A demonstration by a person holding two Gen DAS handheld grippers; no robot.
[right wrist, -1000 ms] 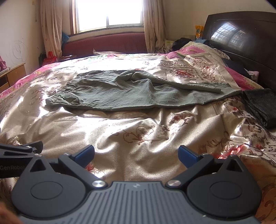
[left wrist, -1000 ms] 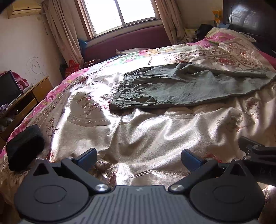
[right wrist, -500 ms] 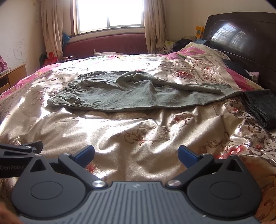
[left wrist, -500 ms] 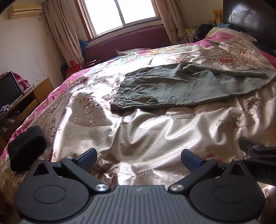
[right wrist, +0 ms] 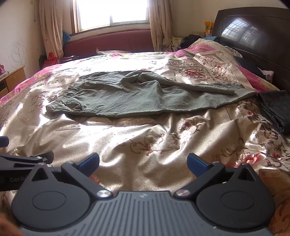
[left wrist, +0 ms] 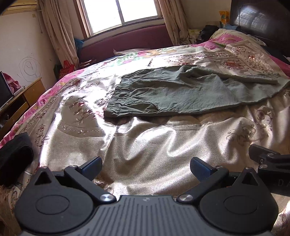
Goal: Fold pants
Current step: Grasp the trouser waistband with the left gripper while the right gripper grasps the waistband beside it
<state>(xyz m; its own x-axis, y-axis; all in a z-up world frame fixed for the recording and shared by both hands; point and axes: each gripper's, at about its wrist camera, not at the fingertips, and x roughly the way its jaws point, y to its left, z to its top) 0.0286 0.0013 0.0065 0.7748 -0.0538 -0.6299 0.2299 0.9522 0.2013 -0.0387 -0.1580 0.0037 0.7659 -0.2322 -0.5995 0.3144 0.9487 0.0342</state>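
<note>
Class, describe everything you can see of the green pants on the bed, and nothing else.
The green pants are grey-green, of thin, creased woven-looking cloth. They lie spread across the floral satin bedspread, not yet folded: waistband to the left with a pocket near that end, legs running right toward the headboard. One leg is bunched and twisted over the other, ending in a narrow strip. Only the bedspread touches them; both open grippers are well short of them.

A home bedroom — bed [right wrist: 145, 145], dark headboard [right wrist: 253, 32], curtained window [right wrist: 112, 14].
</note>
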